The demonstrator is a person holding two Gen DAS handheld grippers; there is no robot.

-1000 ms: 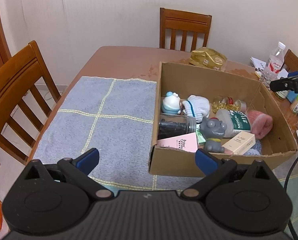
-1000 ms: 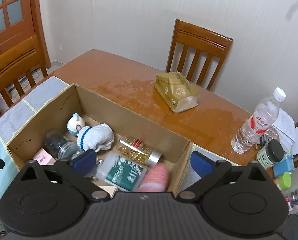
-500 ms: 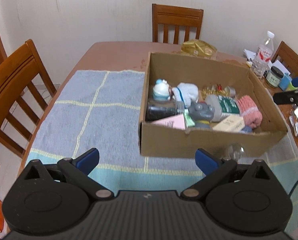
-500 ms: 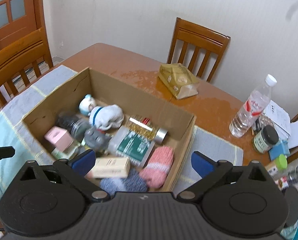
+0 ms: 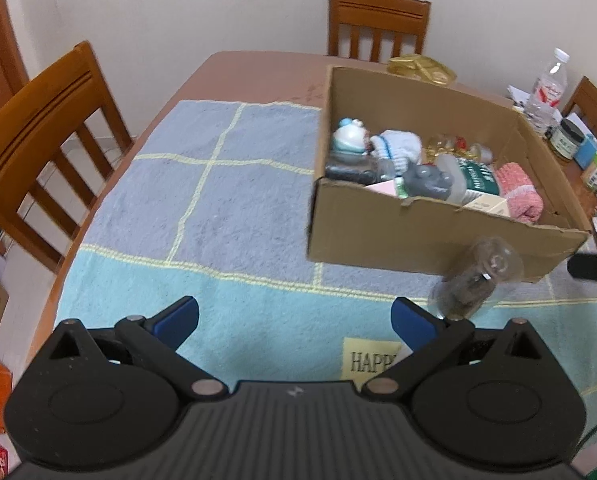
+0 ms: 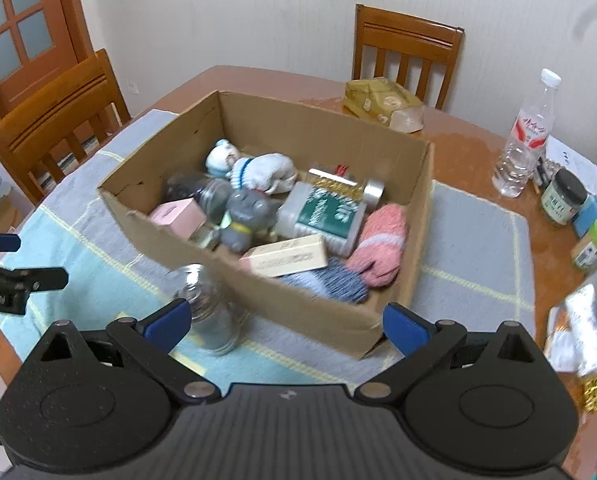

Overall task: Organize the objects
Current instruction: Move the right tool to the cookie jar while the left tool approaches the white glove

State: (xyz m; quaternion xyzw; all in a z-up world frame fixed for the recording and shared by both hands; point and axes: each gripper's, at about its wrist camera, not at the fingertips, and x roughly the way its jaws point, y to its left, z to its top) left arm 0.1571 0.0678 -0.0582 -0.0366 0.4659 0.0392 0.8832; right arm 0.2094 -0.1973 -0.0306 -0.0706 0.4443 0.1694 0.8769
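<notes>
One cardboard box [image 6: 282, 304] stands on the towel [image 5: 202, 208], holding one grey figurine [image 6: 246, 216], one pink sock [image 6: 378, 244] and other items. One clear jar [image 6: 208, 308] stands outside, just beside its near wall. Left gripper [image 5: 294, 320] and right gripper [image 6: 284, 320]: both spread wide, holding nothing

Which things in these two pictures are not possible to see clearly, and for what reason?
- Clear jar, left wrist view: motion blur; contents unreadable.
- Yellow label on the towel, left wrist view: the left gripper covers the print after "HAPP".
- Blue knit item, right wrist view: partly behind the cardboard box front wall.
- Small jars, right wrist view: labels too small.
</notes>
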